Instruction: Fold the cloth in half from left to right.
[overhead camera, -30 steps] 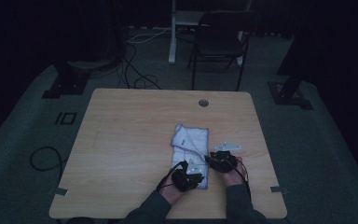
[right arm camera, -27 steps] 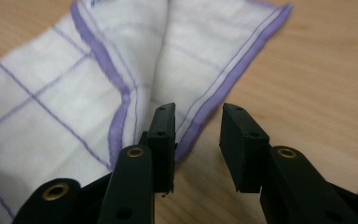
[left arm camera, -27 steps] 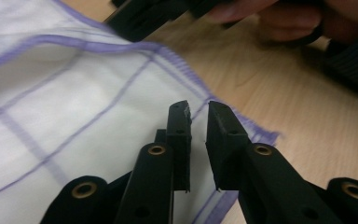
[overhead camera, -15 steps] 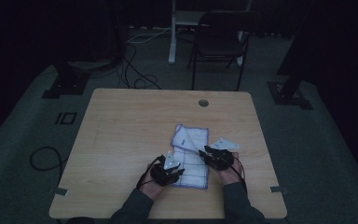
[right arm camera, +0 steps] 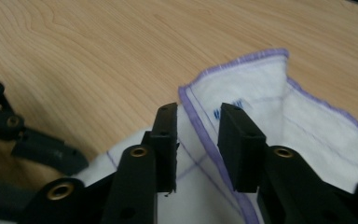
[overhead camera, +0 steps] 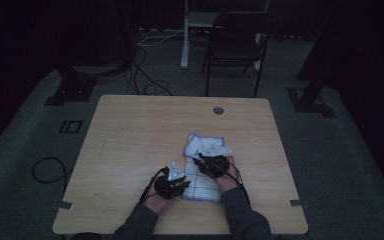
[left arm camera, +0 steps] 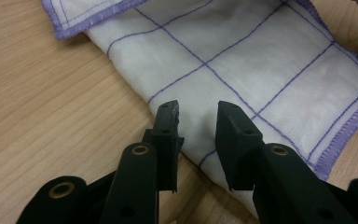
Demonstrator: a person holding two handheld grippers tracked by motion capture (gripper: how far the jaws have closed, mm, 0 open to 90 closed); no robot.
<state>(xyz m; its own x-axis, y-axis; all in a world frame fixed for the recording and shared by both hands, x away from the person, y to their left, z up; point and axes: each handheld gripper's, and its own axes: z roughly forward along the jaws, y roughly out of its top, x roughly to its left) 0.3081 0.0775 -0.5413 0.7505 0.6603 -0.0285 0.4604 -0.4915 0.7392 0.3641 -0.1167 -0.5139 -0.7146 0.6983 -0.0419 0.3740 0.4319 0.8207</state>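
My left gripper [left arm camera: 196, 122] just opened, jaws apart over the checked cloth [left arm camera: 242, 60], grasping nothing, my right gripper [right arm camera: 196, 122] parted above its purple hem, wooden table [overhead camera: 130, 130] beneath.

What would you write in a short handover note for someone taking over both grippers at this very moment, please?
Left gripper: open, jaws just opened, over the cloth's near fold, nothing pinched.
Right gripper: open, purple hem running between its jaws, no grip visible.
Cloth: white with purple grid, partly folded on the wooden table, near the front edge between both hands.
Done: a fold is in place.
Left: probably take the hem and finish folding.
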